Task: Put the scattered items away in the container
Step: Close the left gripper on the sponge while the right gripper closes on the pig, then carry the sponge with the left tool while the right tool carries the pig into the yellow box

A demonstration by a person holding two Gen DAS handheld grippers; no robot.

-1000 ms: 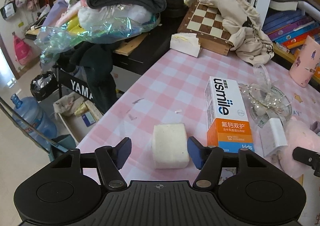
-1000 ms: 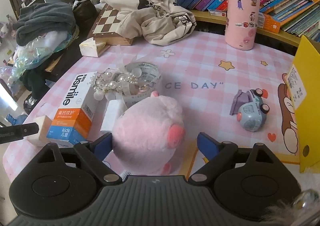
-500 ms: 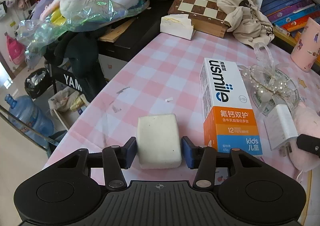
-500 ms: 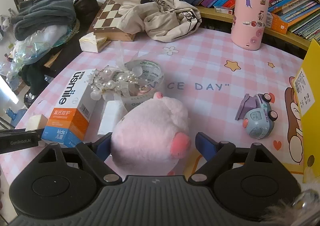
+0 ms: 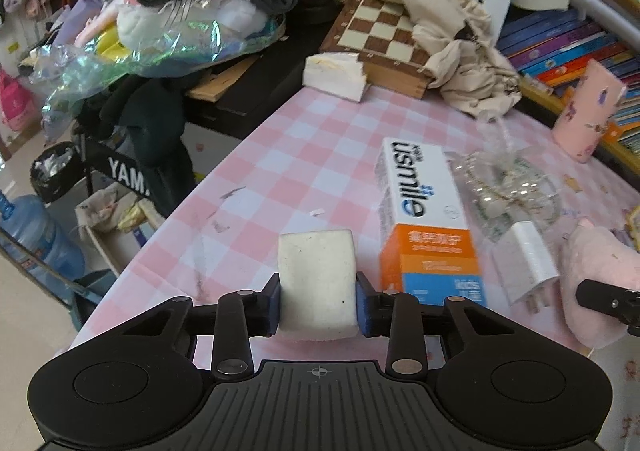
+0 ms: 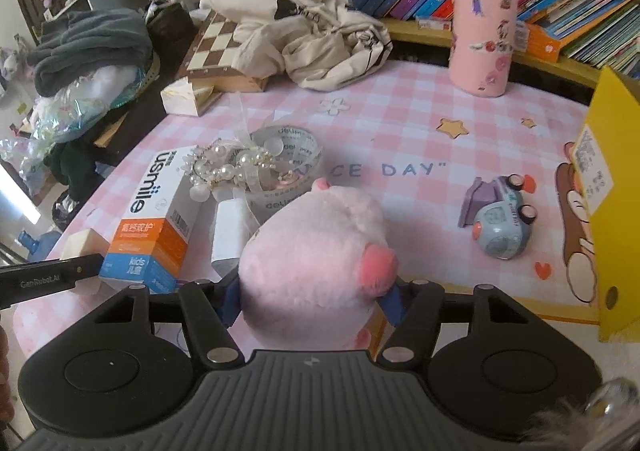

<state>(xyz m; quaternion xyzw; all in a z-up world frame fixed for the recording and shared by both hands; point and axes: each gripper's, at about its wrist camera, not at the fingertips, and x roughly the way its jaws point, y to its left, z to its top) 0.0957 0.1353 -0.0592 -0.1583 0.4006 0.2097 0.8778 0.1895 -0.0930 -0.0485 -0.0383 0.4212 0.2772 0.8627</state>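
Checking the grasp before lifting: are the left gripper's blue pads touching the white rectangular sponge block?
Touching. The left wrist view shows both pads pressed flat against the white sponge block's sides, no gap.

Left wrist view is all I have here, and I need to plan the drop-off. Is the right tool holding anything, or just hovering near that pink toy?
Observer: The right tool is shut on the pink plush toy, with a blue pad pressed into each side.
Operator: Anything loose further right, beyond my frame?
Observer: Yes, a small blue and purple toy car sits on the pink checked cloth, apart from the plush.
Operator: Any container visible there?
Observer: A yellow box stands at the right edge, beside the car; I cannot tell whether it is open.
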